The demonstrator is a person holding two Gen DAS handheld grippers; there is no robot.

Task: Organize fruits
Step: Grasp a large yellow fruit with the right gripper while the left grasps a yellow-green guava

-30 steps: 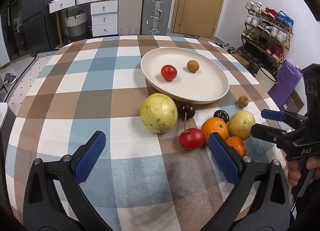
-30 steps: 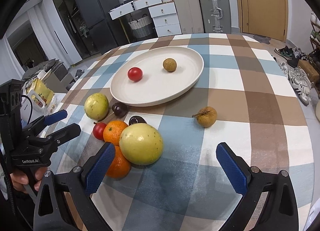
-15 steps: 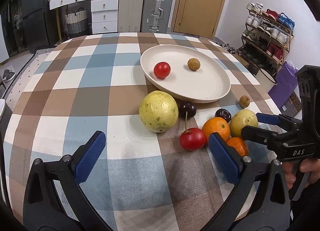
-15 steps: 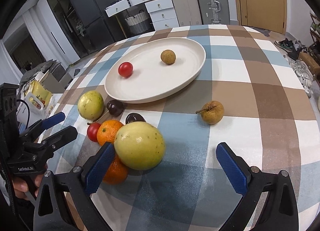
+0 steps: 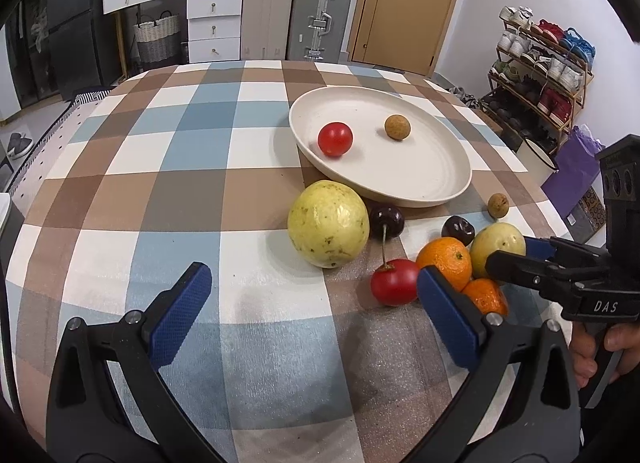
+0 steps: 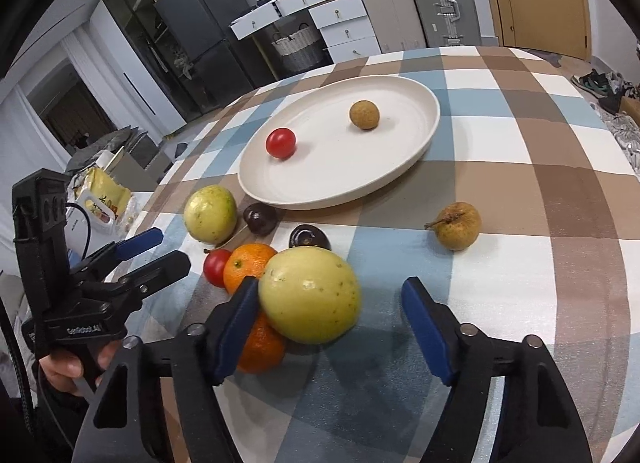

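the round pale-yellow speckled fruit (image 6: 310, 295) lies on the checked tablecloth (image 6: 520, 263) against two oranges, between the closing jaws of the right gripper (image 6: 326, 327), left pad touching, right not yet; presumably bound for the cream plate (image 6: 400, 167).

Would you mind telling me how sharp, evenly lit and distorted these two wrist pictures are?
Left wrist view: sharp; the checked tablecloth bulges with fisheye curve, corners go black, and soft glare sits on the big yellow fruit. Right wrist view: also sharp, with bent suitcases at the top, a soft shadow under the yellow fruit between the closing right gripper, and a bright white plate.
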